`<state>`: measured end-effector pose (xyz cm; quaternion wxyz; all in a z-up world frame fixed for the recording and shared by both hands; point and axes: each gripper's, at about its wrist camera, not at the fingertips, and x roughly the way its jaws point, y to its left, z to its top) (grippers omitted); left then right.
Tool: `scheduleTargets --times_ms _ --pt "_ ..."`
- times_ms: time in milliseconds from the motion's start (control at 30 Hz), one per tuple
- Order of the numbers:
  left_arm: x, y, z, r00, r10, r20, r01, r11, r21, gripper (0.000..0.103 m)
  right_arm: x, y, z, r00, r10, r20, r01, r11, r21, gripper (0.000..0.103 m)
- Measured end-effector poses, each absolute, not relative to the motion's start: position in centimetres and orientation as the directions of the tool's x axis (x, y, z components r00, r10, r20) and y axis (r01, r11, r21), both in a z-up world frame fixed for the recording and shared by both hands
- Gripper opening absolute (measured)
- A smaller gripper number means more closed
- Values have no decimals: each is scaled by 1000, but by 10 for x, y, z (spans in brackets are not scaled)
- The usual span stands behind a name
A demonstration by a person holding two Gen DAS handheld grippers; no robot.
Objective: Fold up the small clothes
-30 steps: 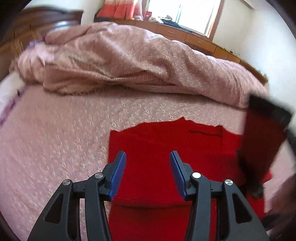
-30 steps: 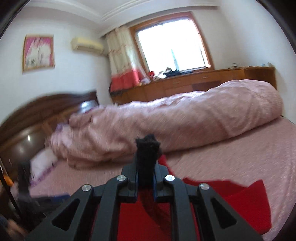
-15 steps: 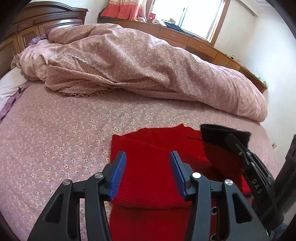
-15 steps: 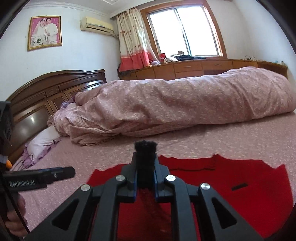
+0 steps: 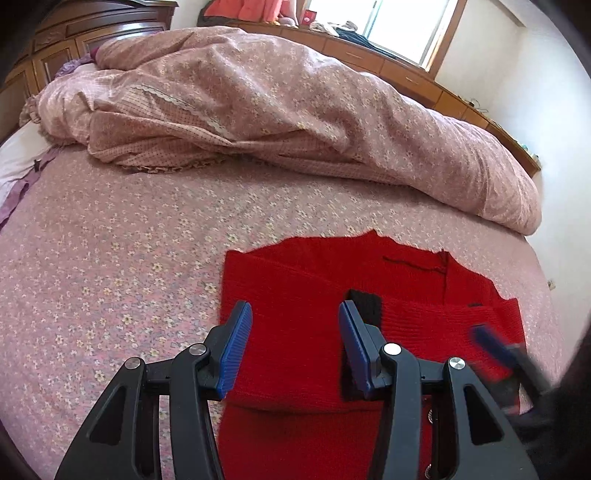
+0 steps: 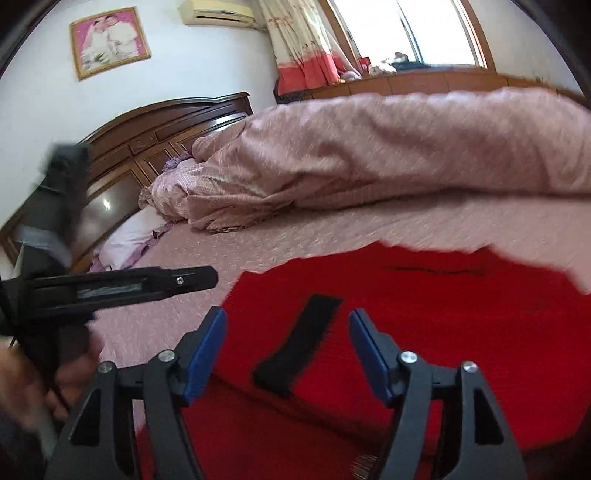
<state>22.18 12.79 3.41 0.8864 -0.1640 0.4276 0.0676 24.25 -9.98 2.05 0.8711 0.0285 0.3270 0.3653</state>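
Red sweater (image 5: 332,332) lies spread on the bed (image 5: 110,277), near the foot-side edge, one sleeve laid across its body so the black cuff (image 6: 299,343) rests on the red knit. Left gripper (image 5: 291,343) hovers over the sweater's left part, jaws apart, nothing between them. Right gripper (image 6: 286,350) hangs above the cuff, jaws apart, empty; the cuff lies free below.

Risks, as I judge them:
- The knit looks thick and soft. A grab at one layer may catch two and drag the folded sleeve out of place.
- The sheet under it is loose cloth. A low pinch could take the sheet along with the sweater.
- Both grippers work close together over the same patch; they could knock each other. The right wrist view is blurred, so exact spacing is unclear.

Surface: pink flowered sheet, soft, slightly wrinkled. A bunched pink quilt (image 5: 295,110) lies well beyond the sweater. Room: dark wooden headboard (image 6: 147,147), framed picture (image 6: 109,40), air conditioner (image 6: 218,13), bright window (image 5: 402,26), low wooden cabinets under it.
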Motion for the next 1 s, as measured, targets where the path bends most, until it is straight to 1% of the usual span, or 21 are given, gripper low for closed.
scheduleTargets --times_ms 67,133,167,200,233,267,333,433,500,567,633,667,700,733,800,900,1000 --pt "225 123 29 615 -48 -787 -237 941 -242 43 237 -131 32 564 616 -550 -618 757 214 77" --pt "229 116 21 602 -93 -793 -210 940 -269 43 235 -178 38 635 536 -556 -576 808 123 77" --pt "231 113 16 597 -121 -793 -197 936 -291 43 238 -196 39 654 501 -567 -545 832 106 76" --pt "235 110 11 590 -164 -791 -179 928 -326 43 246 -224 38 669 445 -596 -487 868 101 73" --pt "238 106 6 582 -207 -786 -157 920 -358 43 252 -238 37 669 419 -613 -453 885 110 69" --pt "241 103 1 571 -244 -784 -136 914 -383 43 259 -258 36 669 403 -624 -412 900 140 62" --pt "248 97 -9 545 -285 -789 -121 904 -410 43 269 -300 32 684 393 -615 -329 918 221 62" --pt "254 90 -24 503 -319 -803 -133 890 -437 43 277 -340 20 669 398 -628 -238 915 327 61" --pt "257 84 -34 481 -330 -812 -132 889 -439 43 279 -353 12 641 438 -630 -232 893 386 54" --pt "258 79 -40 484 -306 -820 -127 902 -412 43 279 -353 8 627 444 -640 -244 892 379 49" --pt "258 75 -39 502 -282 -818 -114 916 -385 42 279 -348 5 614 431 -661 -270 902 337 45" --pt "259 72 -38 511 -266 -817 -105 925 -366 30 279 -344 3 609 425 -670 -281 905 319 42" --pt "259 69 -36 519 -234 -822 -99 939 -330 10 280 -340 0 599 418 -683 -294 908 298 41" --pt "259 69 -35 525 -223 -821 -93 944 -316 8 276 -335 -2 594 412 -691 -300 910 284 40" --pt "256 75 -34 541 -238 -807 -101 934 -343 5 274 -328 -3 594 397 -699 -307 916 259 40" --pt "252 85 -30 567 -250 -785 -130 914 -385 5 274 -323 -3 595 397 -699 -315 915 251 40" --pt "250 86 -23 586 -239 -774 -123 918 -376 5 275 -319 0 601 398 -693 -316 915 252 40"
